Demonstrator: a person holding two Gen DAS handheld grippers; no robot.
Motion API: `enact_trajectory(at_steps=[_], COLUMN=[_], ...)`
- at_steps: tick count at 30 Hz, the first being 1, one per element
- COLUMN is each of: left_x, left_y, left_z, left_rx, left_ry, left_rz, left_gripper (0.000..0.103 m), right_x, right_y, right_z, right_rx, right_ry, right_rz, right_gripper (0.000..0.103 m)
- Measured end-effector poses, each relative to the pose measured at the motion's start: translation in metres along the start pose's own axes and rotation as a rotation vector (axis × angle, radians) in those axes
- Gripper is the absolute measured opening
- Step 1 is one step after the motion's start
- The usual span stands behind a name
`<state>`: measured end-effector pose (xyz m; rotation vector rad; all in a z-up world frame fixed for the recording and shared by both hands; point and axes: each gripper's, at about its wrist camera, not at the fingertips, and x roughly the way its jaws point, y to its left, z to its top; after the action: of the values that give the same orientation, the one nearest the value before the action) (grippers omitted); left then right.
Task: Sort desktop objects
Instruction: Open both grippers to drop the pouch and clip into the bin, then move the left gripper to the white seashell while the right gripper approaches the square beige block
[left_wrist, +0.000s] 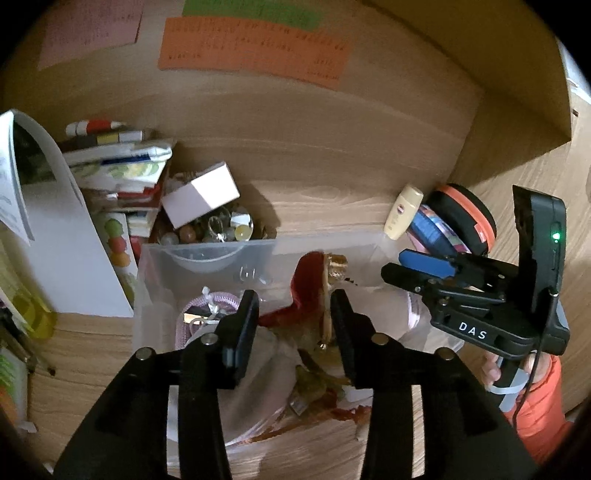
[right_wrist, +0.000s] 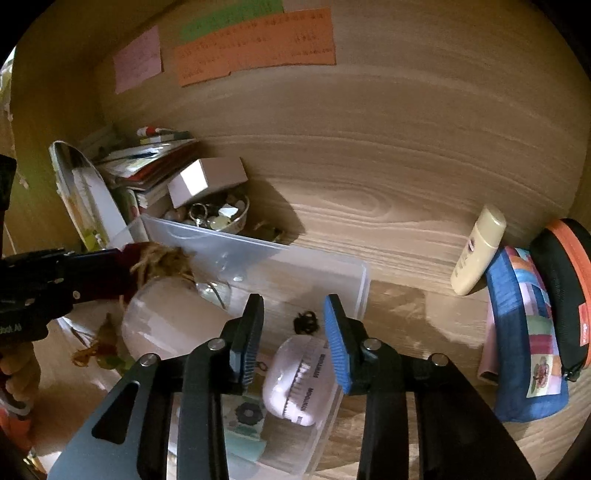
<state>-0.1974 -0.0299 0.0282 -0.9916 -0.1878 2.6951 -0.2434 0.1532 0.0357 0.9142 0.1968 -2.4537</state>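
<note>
A clear plastic bin (left_wrist: 207, 251) sits on the wooden desk and also shows in the right wrist view (right_wrist: 295, 258). My left gripper (left_wrist: 295, 314) is open over the bin, its jaws on either side of a red and gold tasselled ornament (left_wrist: 314, 280) that lies on a pale pouch (left_wrist: 266, 365). I cannot tell if a pad touches it. My right gripper (right_wrist: 293, 321) is open and empty above the bin's right part, over a pink comb case (right_wrist: 299, 380) and a small black hair tie (right_wrist: 306, 322). The right gripper (left_wrist: 413, 266) also shows in the left wrist view.
A cream bottle (right_wrist: 476, 251), a blue patchwork pouch (right_wrist: 524, 343) and a black case with orange trim (right_wrist: 565, 291) lean at the right. A bowl of trinkets (right_wrist: 218, 218), a white box (right_wrist: 207, 181) and stacked books (left_wrist: 118, 166) stand behind the bin. Paper notes (left_wrist: 251, 48) hang on the back wall.
</note>
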Motion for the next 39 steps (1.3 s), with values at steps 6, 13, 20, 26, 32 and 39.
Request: enact_trajectory(at_steps=[6,13,20,26,32,39], left_x=[-0.016,-0.034,-0.052,-0.076,-0.089,-0.086], left_y=[-0.008,-0.017,-0.018,-0.016,-0.008,0.007], left_z=[0.000,-0.001,-0.006,-0.016,-0.031,-0.053], left_rx=[0.045,0.096,0.127,0.166,0.177,0.168], left_ry=[-0.066,-0.128,-0.160,-0.213,-0.213,-0.155], left_rz=[0.046,0.108,0.140,0.168,0.184,0.196], left_gripper=[0.053,0.066,0.087,0.091,0.097,0.097], right_x=[-0.013,-0.035,-0.058,-0.069,-0.067,-0.045], right_y=[0.008,0.011,0.008,0.012,0.019,0.030], right_z=[0.003,-0.002,-0.017,-0.036,-0.059,-0.081], right_rx=[-0.012,0.004,0.041,0.051,0.078,0.119], right_ry=[-0.030,-0.051,-0.053,-0.022,0.026,0.097], right_rz=[-0.034,-0.095,-0.129,-0.132,-0.123,-0.093], right_gripper=[0.049,0.076,0.083,0.083,0.083,0.083])
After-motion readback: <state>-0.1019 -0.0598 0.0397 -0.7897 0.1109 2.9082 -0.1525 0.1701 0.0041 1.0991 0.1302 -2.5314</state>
